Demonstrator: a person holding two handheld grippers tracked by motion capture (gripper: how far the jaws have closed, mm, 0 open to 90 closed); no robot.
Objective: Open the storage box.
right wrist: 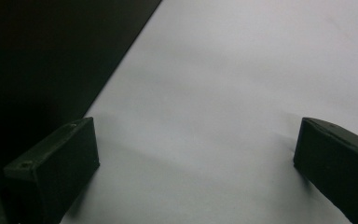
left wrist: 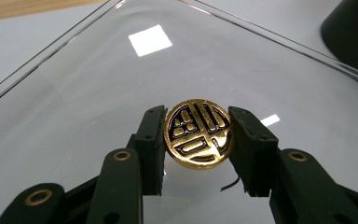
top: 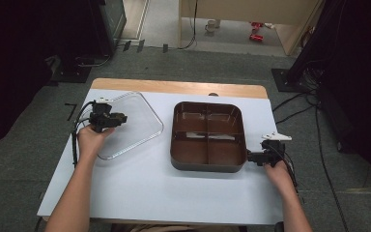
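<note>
We clamp our left fingers (left wrist: 154, 140) on the lid's gold knob (left wrist: 199, 133) for lifting, right fingers (right wrist: 58, 161) apart beside the tray (top: 207, 162).

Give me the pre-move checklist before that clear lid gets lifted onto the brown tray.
1. Left gripper closed on the round gold-and-black knob of the clear plastic lid: ok.
2. Knob centred between pads: ok.
3. Right gripper open, at the brown four-compartment tray's right corner: ok.
4. Right gripper touching tray: cannot tell.
5. Tray compartments free of items: ok.
6. White table surface between lid and tray clear: ok.
</note>
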